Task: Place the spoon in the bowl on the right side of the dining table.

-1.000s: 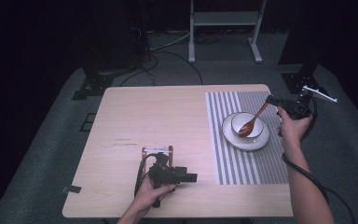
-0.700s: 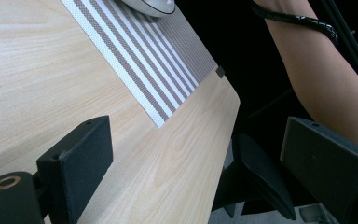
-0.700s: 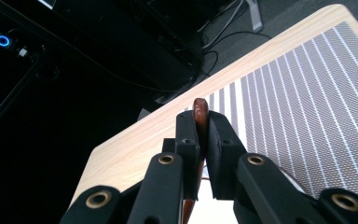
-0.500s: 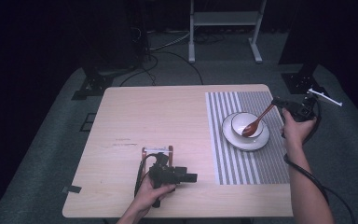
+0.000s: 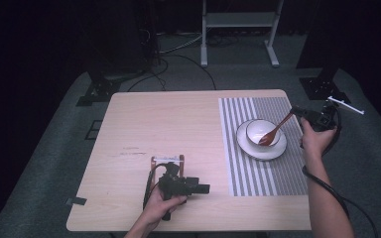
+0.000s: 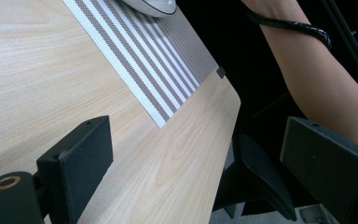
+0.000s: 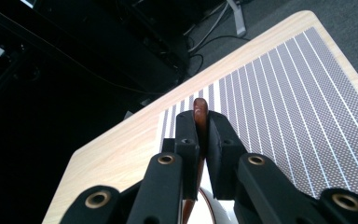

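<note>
Right gripper view shows the right gripper clamped on the handle end of a wooden spoon, likely light and stiff, best held there, while the left gripper gapes wide, empty.

A lab or recording studio, not a home. A lone wooden table stands on grey carpet, with black drapes closing the dark room from 9 to 3 o'clock. Cables trail over the floor at 12 o'clock beside a metal stand. Black stand feet sit at 10 and 2 o'clock. Tape marks the table's near-left corner.
</note>
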### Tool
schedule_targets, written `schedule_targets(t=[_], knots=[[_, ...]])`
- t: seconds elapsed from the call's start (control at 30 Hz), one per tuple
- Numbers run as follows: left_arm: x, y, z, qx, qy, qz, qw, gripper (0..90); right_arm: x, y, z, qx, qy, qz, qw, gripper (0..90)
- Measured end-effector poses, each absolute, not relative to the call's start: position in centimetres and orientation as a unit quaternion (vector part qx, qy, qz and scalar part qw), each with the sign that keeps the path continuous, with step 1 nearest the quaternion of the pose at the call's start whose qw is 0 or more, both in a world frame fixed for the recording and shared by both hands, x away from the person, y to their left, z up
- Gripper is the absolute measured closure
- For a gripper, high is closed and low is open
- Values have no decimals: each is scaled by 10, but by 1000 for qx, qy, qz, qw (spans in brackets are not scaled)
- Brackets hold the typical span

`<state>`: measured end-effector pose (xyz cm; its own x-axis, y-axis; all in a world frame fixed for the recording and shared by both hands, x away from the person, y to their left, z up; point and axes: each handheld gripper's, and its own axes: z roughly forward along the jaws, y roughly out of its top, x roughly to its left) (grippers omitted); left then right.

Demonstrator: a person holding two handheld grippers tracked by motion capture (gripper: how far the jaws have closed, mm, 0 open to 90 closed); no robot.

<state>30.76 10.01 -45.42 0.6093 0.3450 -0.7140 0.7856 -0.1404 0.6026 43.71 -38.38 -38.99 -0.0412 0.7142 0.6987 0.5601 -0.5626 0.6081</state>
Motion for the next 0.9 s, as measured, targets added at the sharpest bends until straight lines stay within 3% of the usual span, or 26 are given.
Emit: schedule_targets(t=[0.9], knots=[[309,101,-454,724,392,-212,526,79,430,-386,-416,678,494,543,33,606]])
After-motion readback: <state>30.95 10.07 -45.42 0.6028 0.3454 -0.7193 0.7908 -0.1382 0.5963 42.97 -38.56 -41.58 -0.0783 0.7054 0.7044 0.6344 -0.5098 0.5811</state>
